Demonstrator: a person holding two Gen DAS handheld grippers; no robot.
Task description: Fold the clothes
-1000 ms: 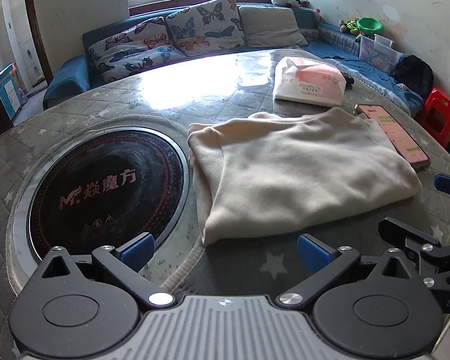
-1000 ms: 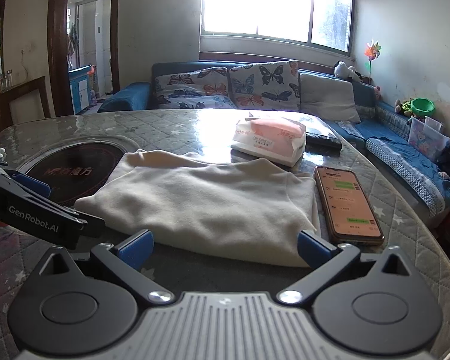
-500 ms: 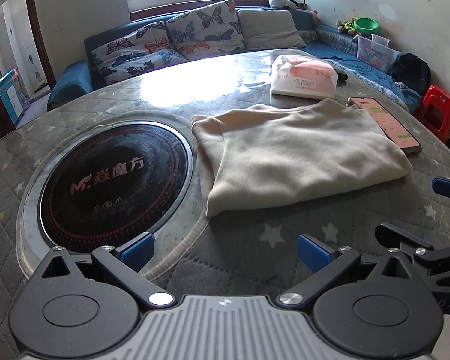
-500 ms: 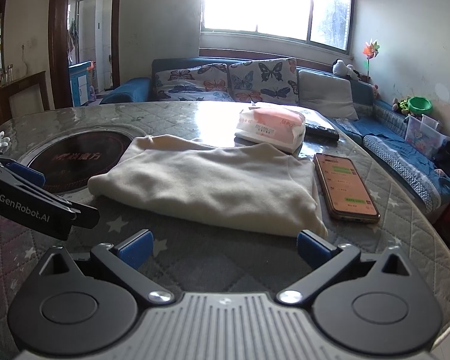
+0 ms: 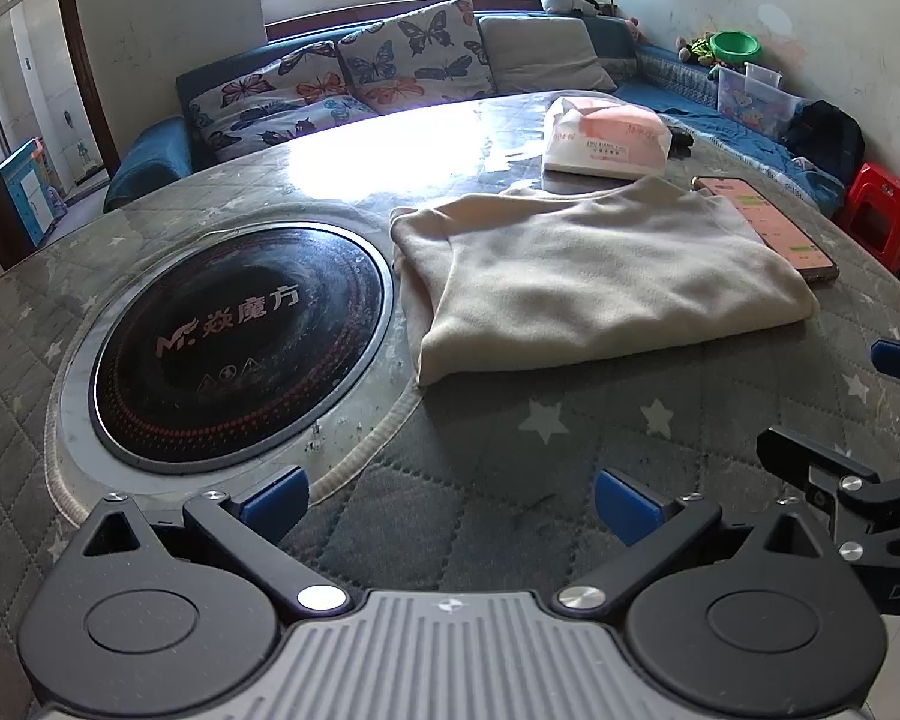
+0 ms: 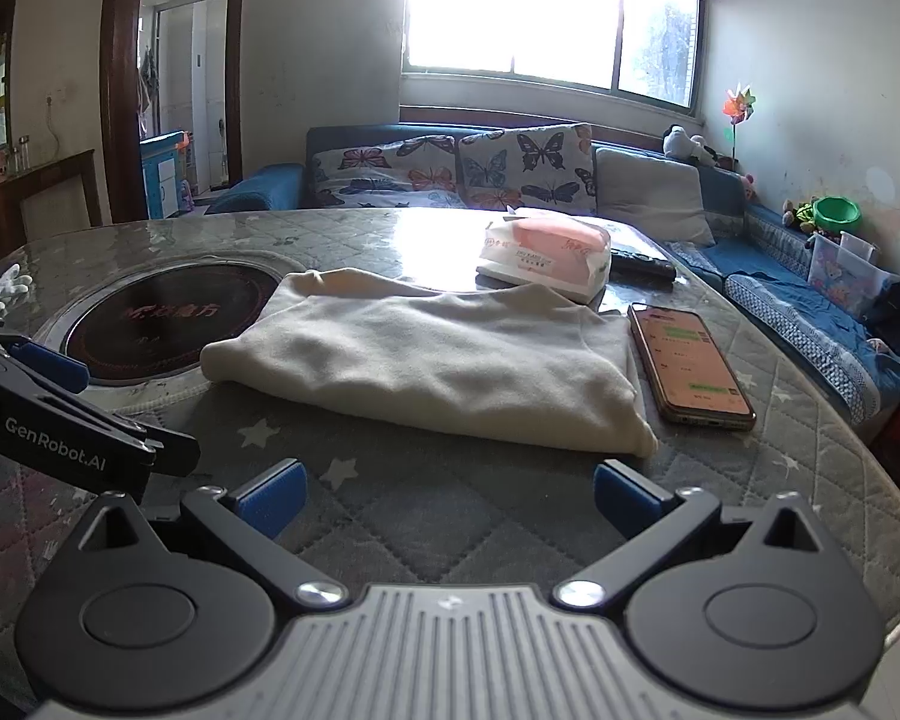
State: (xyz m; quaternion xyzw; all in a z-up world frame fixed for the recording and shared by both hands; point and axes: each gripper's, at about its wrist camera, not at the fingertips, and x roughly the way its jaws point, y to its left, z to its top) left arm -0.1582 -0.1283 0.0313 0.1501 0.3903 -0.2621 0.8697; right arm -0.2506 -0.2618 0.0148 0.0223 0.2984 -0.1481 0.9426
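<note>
A cream garment [image 5: 594, 282] lies folded into a flat rectangle on the quilted round table; it also shows in the right wrist view [image 6: 432, 354]. My left gripper [image 5: 450, 501] is open and empty, held above the table short of the garment's near edge. My right gripper [image 6: 447, 495] is open and empty, also short of the garment. The left gripper's finger shows at the left of the right wrist view [image 6: 84, 432]. The right gripper's finger shows at the right of the left wrist view [image 5: 840, 480].
A black round induction cooktop [image 5: 240, 342] is set into the table left of the garment. A phone [image 6: 687, 363] lies right of the garment. A tissue pack [image 6: 543, 258] and a black remote [image 6: 639, 264] lie behind it. A sofa [image 6: 450, 174] stands beyond.
Both grippers have drawn back from the folded garment toward the table's near edge. The garment looks smaller and farther. Both stay open and empty.
</note>
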